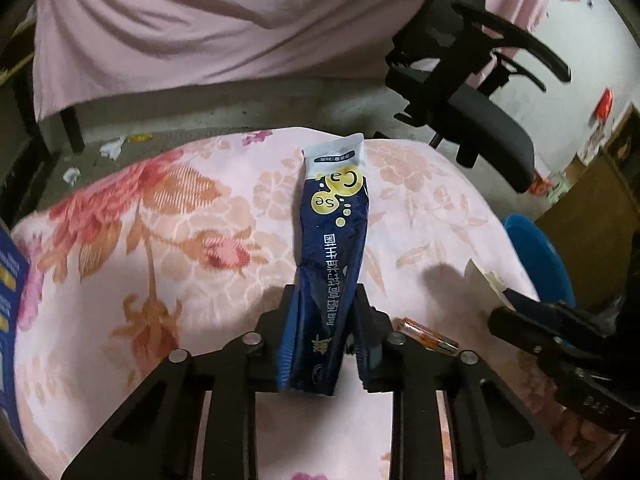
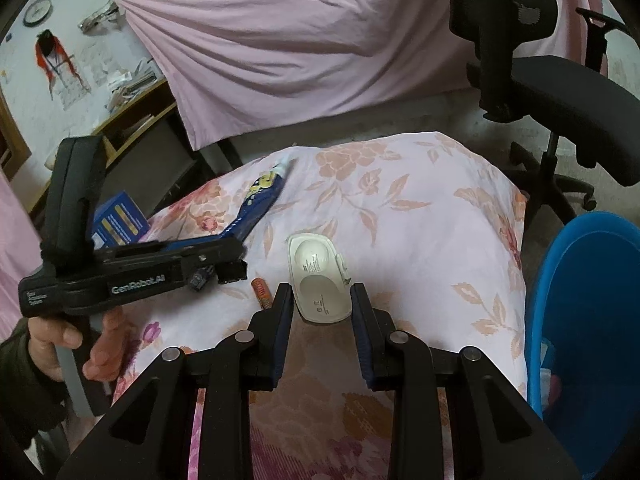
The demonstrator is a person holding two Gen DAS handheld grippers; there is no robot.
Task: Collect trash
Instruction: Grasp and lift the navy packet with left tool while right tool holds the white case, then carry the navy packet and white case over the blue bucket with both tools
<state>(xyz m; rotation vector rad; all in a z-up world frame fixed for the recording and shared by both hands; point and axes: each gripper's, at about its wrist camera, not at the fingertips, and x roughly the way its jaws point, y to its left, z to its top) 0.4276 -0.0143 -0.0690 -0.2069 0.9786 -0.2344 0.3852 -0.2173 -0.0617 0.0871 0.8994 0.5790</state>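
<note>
Beside the blue bin, the left gripper is pinching the blue sachet — its long axis is pointing away, white end farthest — while the right gripper is clasping the white blister pack.

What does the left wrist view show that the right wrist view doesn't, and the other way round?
Only the left wrist view: the left gripper pinching the blue sachet front-on, and paper scraps on the floor. Only the right wrist view: the right gripper holding the white plastic shell, and a hand. Both: sachet, floral cloth, orange wrapper, blue bin, office chair.
</note>
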